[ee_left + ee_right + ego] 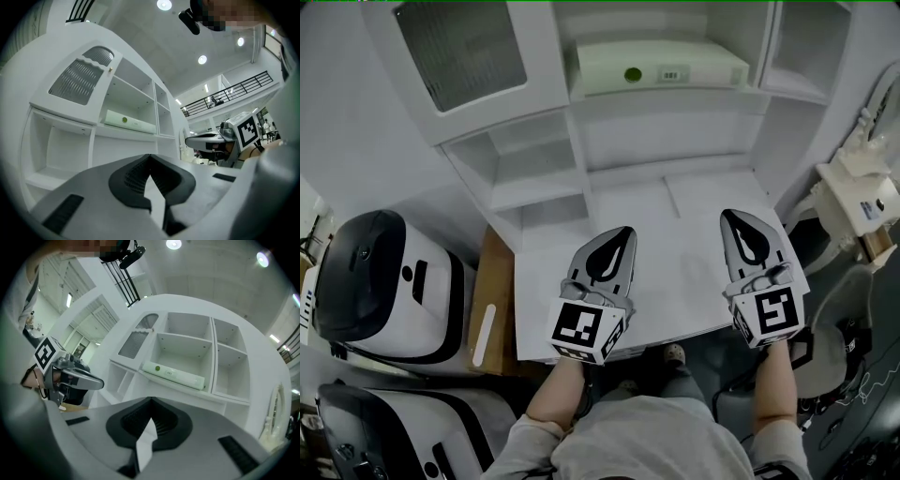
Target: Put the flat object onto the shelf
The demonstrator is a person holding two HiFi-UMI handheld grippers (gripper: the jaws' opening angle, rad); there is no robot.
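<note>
Flat pale-green box (661,64) lies on the white cabinet shelf (675,97).
Left gripper (625,232) and right gripper (727,216), jaws closed and empty, hover over the white desk (684,234), beside a black-and-white rounded machine (384,286).

flat object (661,66): label print too small to read | shelf unit (534,150): top cut by upper edge | bench (675,281): front edge partly hidden under left tongs (629,230) and right tongs (726,214) | lower white-and-black machine (412,427): cut by left and bottom edges | person's torso (647,436): cut by bottom edge
</note>
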